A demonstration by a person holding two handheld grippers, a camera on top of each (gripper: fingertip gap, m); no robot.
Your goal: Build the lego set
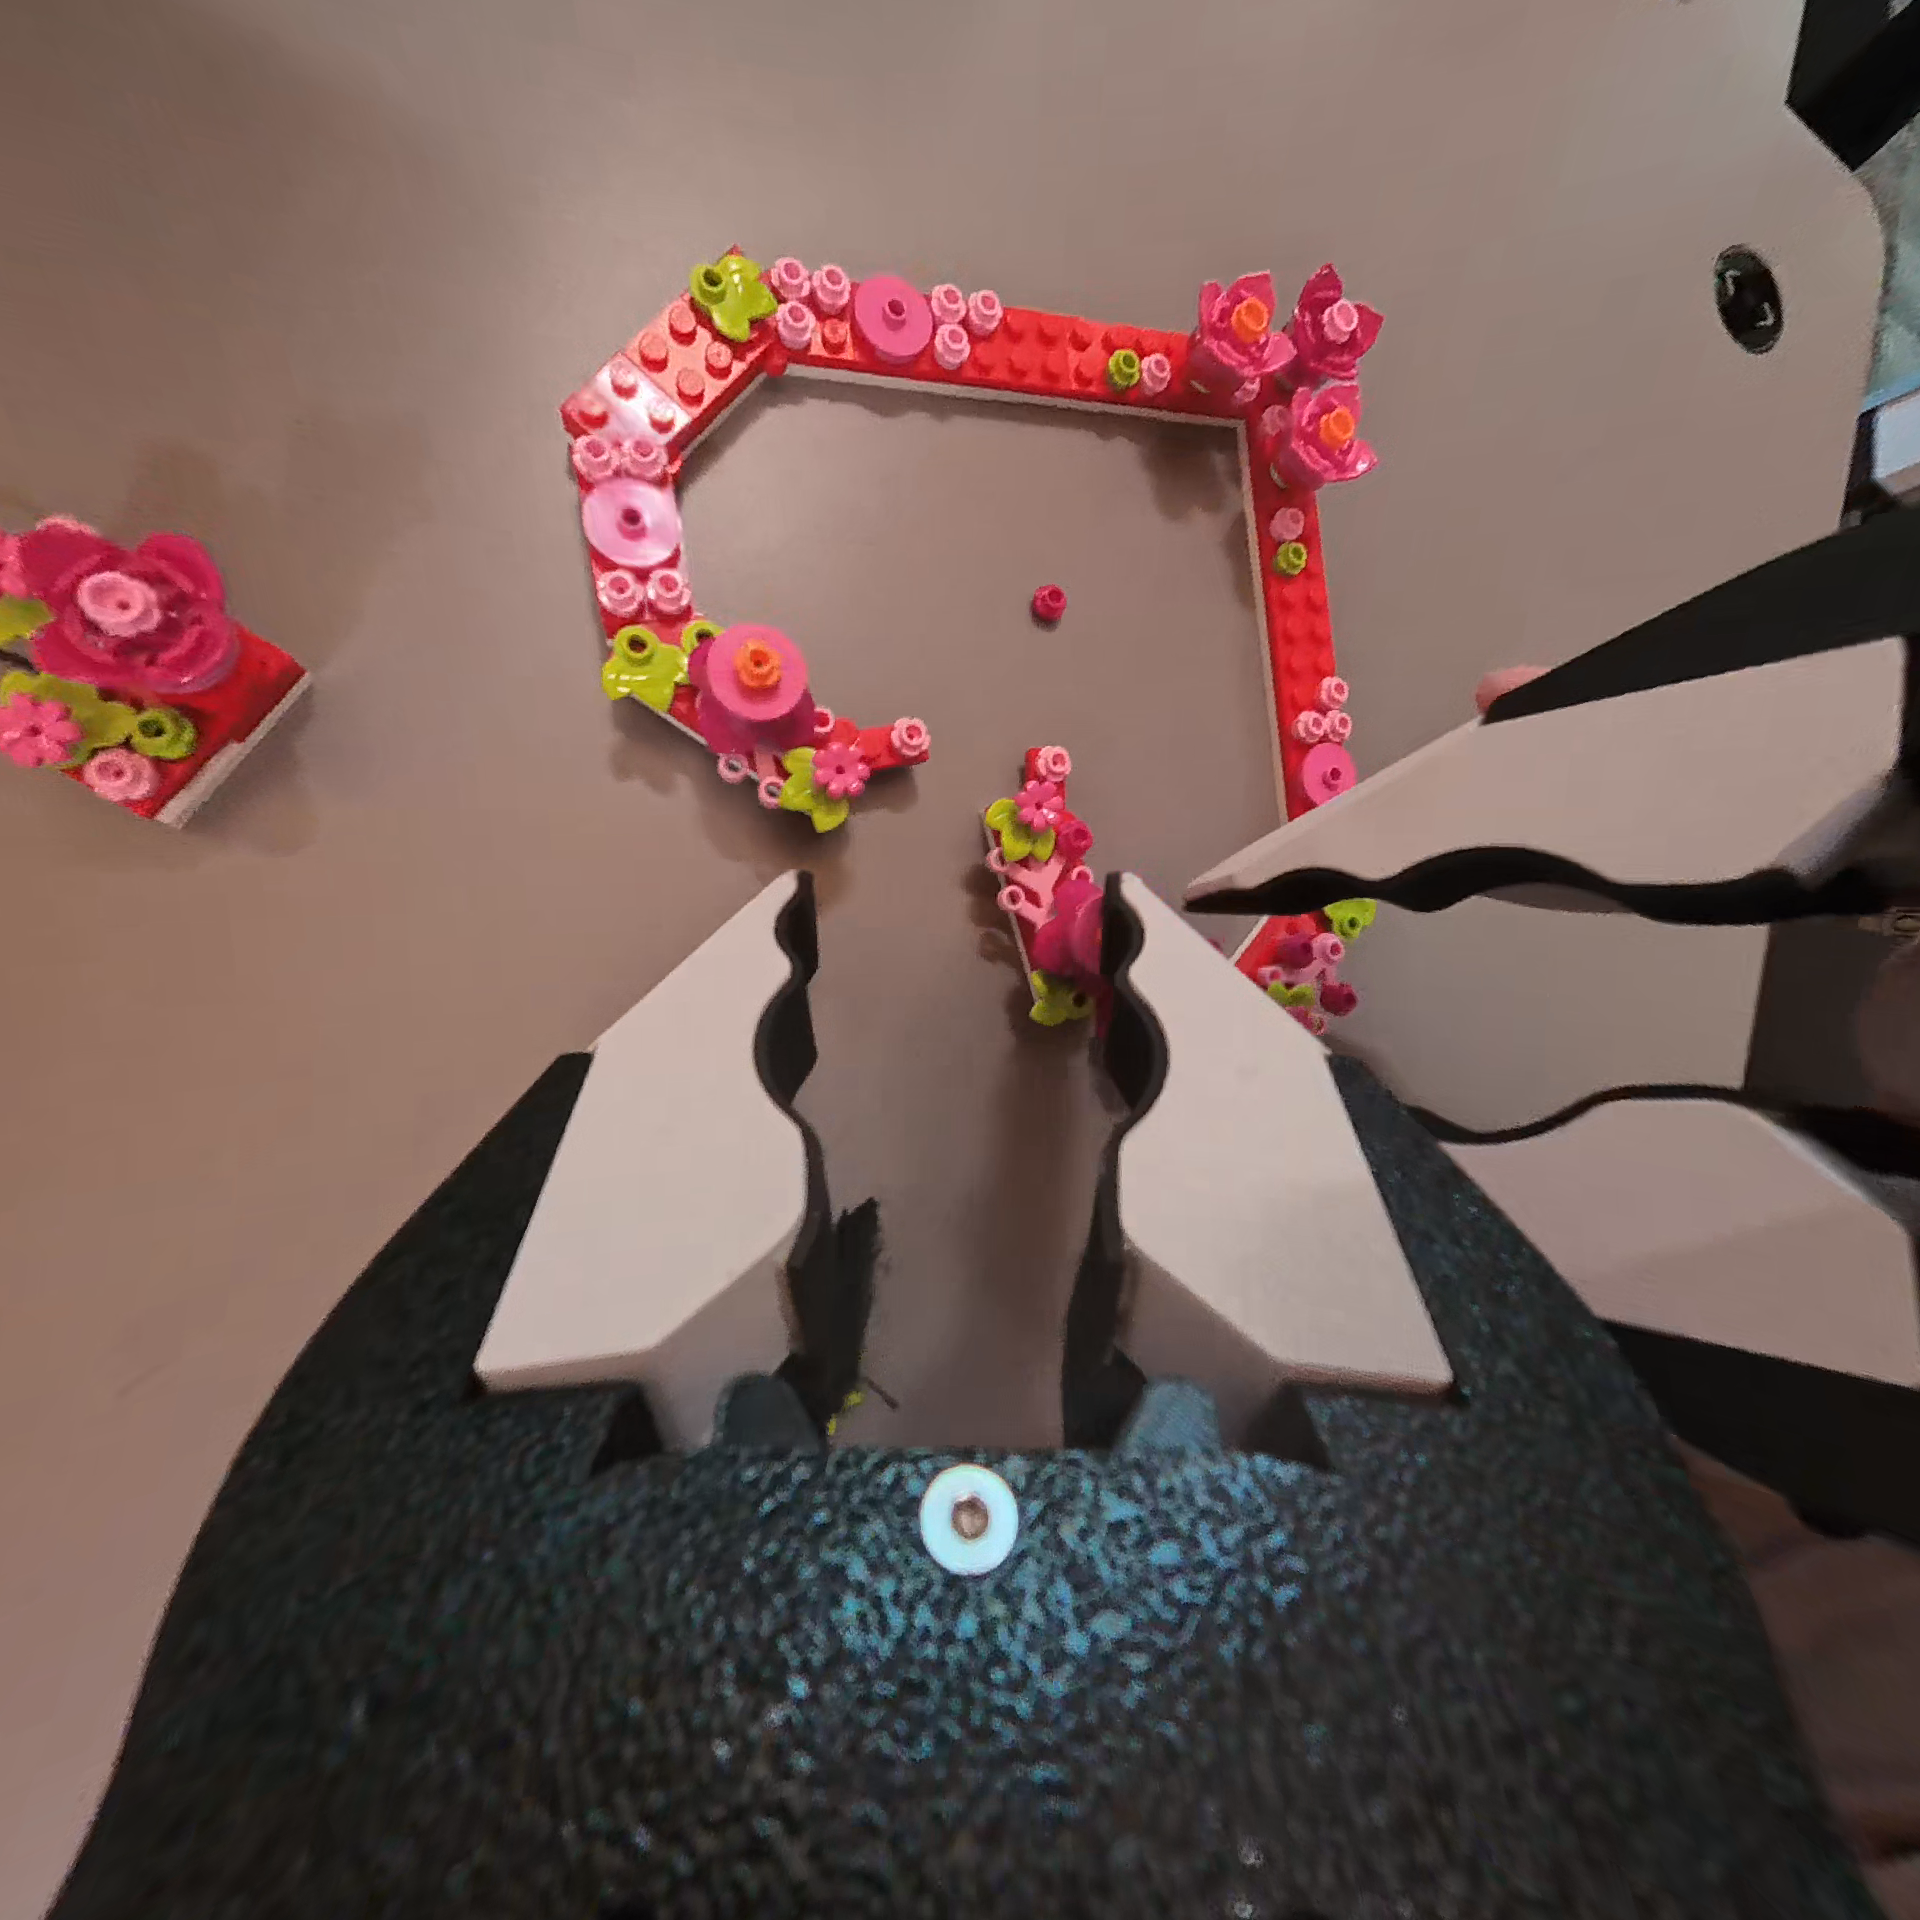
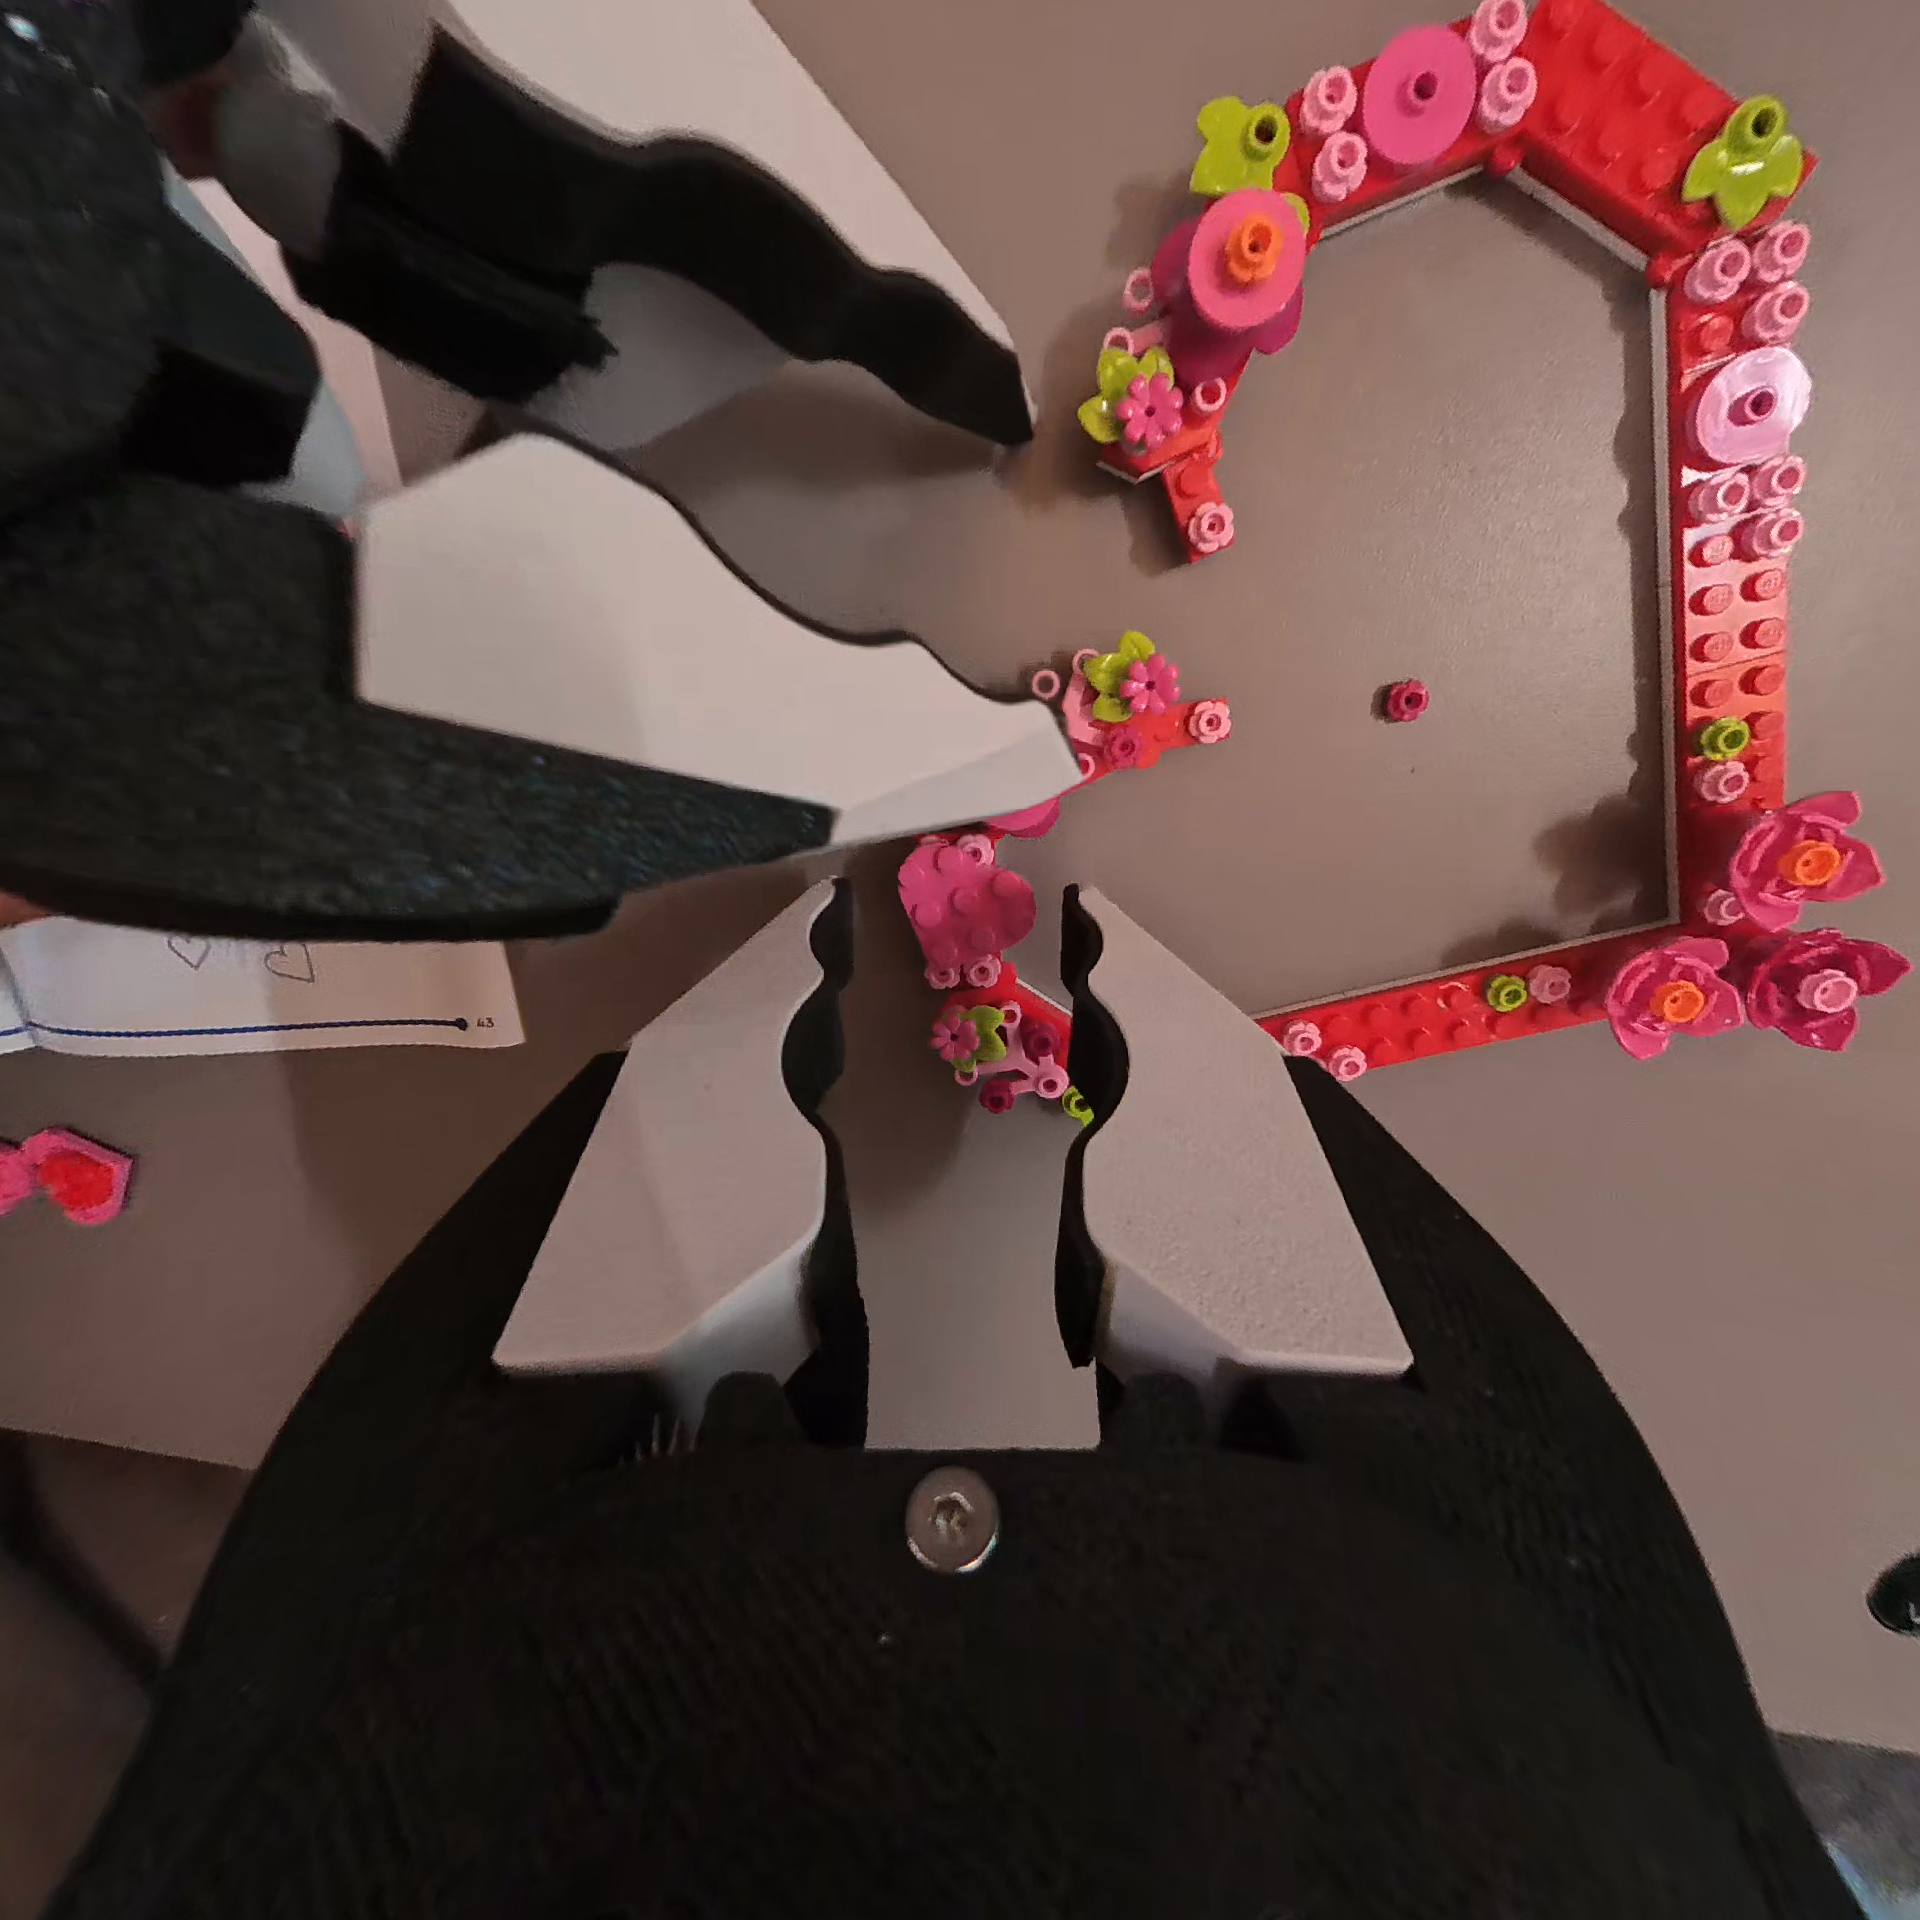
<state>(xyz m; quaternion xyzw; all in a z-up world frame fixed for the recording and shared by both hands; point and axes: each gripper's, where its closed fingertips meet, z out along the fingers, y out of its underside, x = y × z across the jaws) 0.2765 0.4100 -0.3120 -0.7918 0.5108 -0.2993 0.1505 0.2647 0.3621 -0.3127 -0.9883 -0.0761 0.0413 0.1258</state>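
- Fingers of the left gripper [image 1: 961, 894] stand apart, gripping nothing; its right finger touches a small flowered fragment [image 1: 1039, 873] lying loose on the table [image 1: 312, 260], probably to nudge it toward the gap.
- Right gripper [image 2: 956, 899] fingers are apart too, straddling the frame's loose end with pink hearts [image 2: 966, 904], likely steadying it.
- Beyond, the red lego frame [image 1: 1049, 348] lies flat and unclosed.
- Farther left sits a separate rose piece [image 1: 125, 665], apparently awaiting its turn.

Both tongs have pale grey wedge fingers lined with wavy black foam; left tongs [image 1: 961, 904] sit on a speckled black-teal body, right tongs [image 2: 956, 904] on plain black, each with a silver screw behind the fingers
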